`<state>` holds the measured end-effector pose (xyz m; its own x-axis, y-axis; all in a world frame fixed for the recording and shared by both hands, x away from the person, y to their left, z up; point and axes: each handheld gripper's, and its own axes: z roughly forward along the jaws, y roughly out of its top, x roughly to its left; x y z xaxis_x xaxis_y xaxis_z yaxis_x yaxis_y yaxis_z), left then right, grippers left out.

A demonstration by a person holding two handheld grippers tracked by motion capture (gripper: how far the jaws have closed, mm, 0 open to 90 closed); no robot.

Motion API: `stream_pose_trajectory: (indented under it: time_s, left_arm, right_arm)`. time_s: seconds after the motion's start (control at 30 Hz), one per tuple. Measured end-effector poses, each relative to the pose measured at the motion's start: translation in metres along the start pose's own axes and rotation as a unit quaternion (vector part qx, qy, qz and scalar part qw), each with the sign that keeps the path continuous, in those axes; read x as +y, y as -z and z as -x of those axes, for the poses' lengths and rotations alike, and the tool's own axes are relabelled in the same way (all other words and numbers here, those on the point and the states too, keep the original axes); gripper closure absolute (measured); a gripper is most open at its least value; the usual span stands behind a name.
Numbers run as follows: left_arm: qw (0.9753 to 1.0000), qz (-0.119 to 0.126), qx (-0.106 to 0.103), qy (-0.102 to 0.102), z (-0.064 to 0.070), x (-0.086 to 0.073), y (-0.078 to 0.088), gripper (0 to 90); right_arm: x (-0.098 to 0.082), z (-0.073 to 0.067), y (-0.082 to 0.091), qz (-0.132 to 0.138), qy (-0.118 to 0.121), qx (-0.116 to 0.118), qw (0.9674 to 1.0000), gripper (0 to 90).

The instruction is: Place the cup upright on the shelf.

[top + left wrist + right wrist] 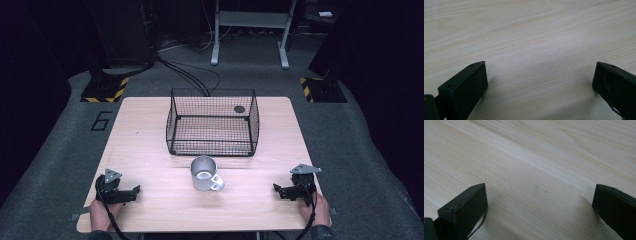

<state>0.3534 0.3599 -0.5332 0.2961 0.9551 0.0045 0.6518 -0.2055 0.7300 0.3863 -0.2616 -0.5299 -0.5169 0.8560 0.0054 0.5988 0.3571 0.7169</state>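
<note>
High view, and we see a pale wooden table with rounded corners, its grain running side to side. Centre stage sits a small metal cup, cylindrical, dull silver, upright with its mouth open to the camera and a flat looped handle sticking out toward the near right. Just behind it, close but apart, stands a black wire basket, boxy, fine square mesh, walls flaring slightly outward; a small dark round disc shows at its far right corner. Left gripper rests near the table's near left corner, right gripper near the near right corner, both well apart from the cup, which lies between them. Each is held by a hand at the table's edge, a grey three-cornered plate on top. Over to the left gripper view: two blocky matte-black jaws spread wide, bare wood grain between them. Right gripper view, same story, jaws wide apart over smooth light wood.
</note>
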Motion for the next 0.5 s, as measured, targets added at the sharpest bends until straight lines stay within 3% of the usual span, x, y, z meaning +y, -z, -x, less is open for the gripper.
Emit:
stream_pose_trajectory:
  time_s: [0.27, 0.3, 0.5]
  left_arm:
    - [1.0000, -0.001, -0.003, 0.000, -0.0005, 0.0002, 0.0001, 0.0]
    - [1.0000, -0.005, -0.004, 0.000, -0.0009, 0.0007, 0.0007, 0.0]
    - [0.9999, -0.003, -0.016, 0.000, 0.0038, 0.0044, 0.0047, 0.3]
  right_arm:
    - [0.0022, 0.0037, -0.0017, -0.004, 0.021, 0.015, 0.9997, 0.0]
    - [0.0029, 0.0022, -0.0027, -0.002, 0.012, 0.014, 0.9998, 0.0]
    - [0.0039, 0.0035, -0.0038, -0.001, 0.023, 0.021, 0.9995, 0.0]
